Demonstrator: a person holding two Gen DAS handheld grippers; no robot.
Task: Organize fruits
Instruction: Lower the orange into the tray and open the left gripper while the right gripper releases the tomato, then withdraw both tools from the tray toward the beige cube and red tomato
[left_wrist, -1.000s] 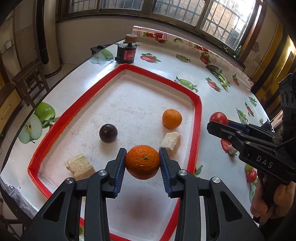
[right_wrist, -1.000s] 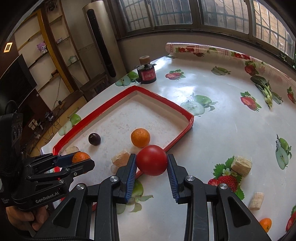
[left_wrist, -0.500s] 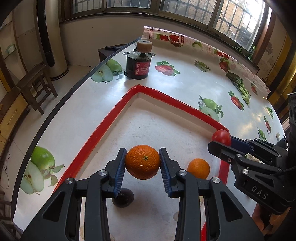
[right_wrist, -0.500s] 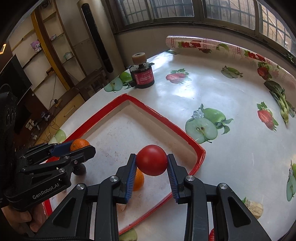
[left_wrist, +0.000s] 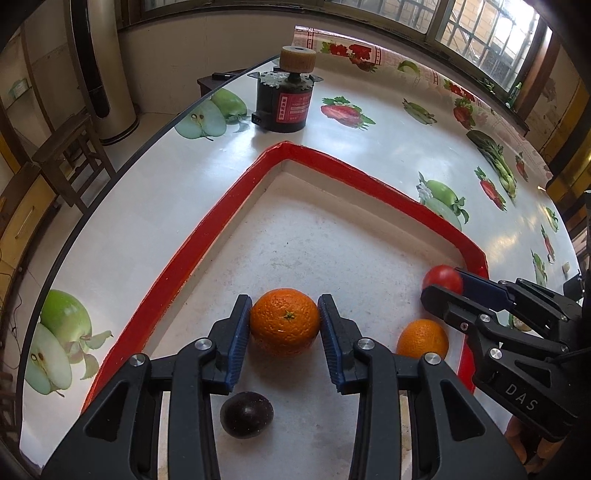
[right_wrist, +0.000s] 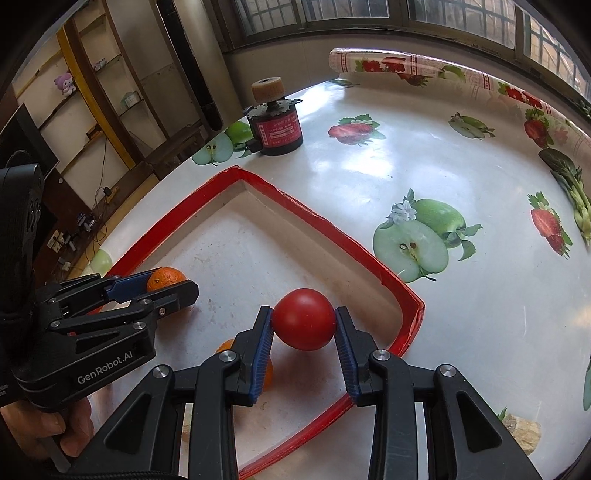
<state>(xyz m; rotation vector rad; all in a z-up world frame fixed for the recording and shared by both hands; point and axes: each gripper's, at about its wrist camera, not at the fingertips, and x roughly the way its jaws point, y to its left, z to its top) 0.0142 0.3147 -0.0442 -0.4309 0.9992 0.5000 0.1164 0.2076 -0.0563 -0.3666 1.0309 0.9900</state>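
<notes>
Left wrist view: left gripper (left_wrist: 284, 325) clamping an orange (left_wrist: 284, 322) above tray (left_wrist: 207, 236) floor, open space straight below. Alongside, right gripper (right_wrist: 303, 326) clasping a tomato (right_wrist: 303, 319) near the tray's right corner.

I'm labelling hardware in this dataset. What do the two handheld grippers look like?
Both are matte black with silver screws and ribbed blue pads. The left gripper reads "GenRobot.AI" in white; the right gripper reads "DAS". No cables or sleeves visible.

Both wrist views close above, angled down, sharing red-rimmed tray (left_wrist: 177, 266) (right_wrist: 332, 225)
</notes>
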